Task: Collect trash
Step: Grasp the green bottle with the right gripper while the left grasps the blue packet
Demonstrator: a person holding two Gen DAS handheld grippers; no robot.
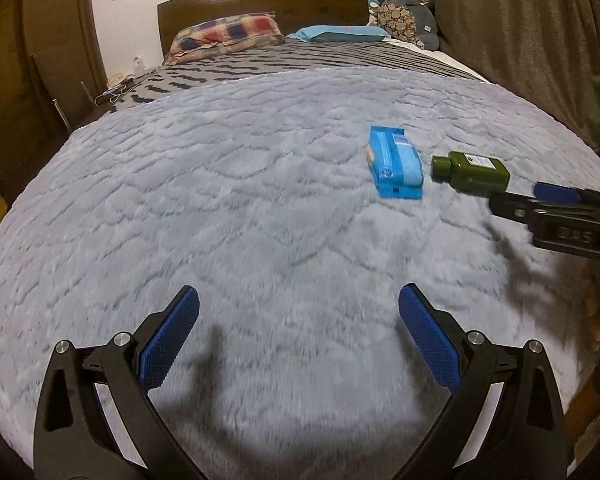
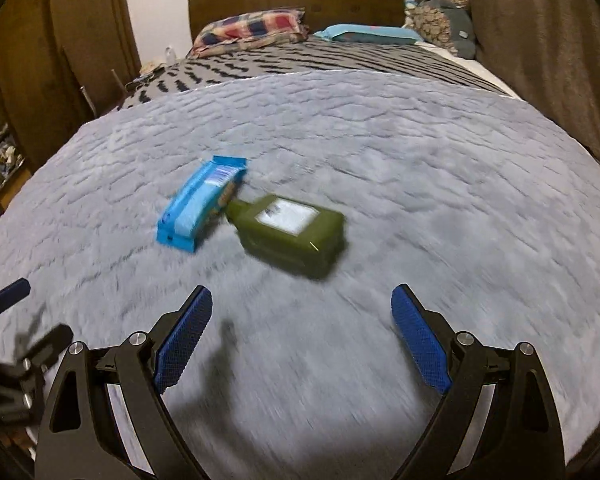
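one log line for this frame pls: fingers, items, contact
left gripper: fingers open, empty | right gripper: fingers open, empty | blue packet and green bottle lying on grey blanket | contact: none

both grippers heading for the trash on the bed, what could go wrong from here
1. The green plastic bottle lies on its side on the fluffy grey blanket; a push from the right gripper, jaws open, might shove it away.
2. Its cap nearly meets the blue wipes packet, so one grasp may drag both.
3. The left gripper is close; the two could collide.
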